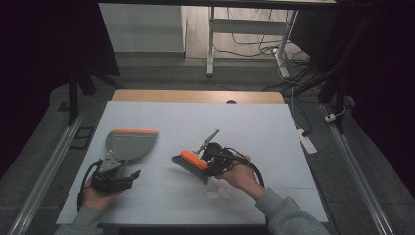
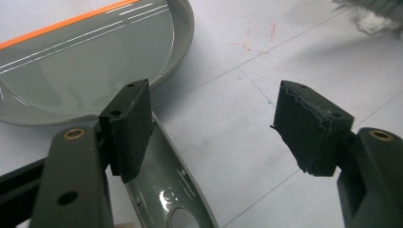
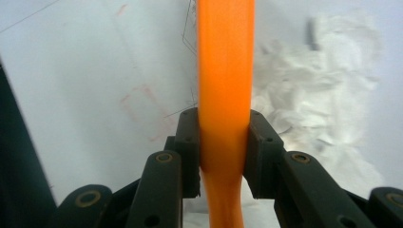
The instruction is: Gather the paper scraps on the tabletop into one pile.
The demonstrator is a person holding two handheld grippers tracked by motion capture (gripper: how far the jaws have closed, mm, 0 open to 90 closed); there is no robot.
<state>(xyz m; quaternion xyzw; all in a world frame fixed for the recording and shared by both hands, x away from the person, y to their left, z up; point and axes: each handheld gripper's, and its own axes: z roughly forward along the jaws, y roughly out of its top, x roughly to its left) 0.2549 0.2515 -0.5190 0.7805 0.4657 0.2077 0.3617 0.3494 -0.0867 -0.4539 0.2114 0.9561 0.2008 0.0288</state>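
Right tool [image 3: 223, 152] clamps brush [image 1: 192, 165] (wrist angled inward); left tool [image 2: 216, 128] gapes over dustpan [image 1: 128, 143]

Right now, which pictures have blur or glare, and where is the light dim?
High view: dim, the surroundings almost black, the white table lit evenly. Left gripper view: sharp, with bright glare streaks on the grey dustpan and its handle. Right gripper view: the orange brush is soft and blurred up close, and the white paper scraps are also blurred.

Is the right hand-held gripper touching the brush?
Touching. In the right gripper view, both jaws of the right hand-held gripper press against the orange brush with no gap.
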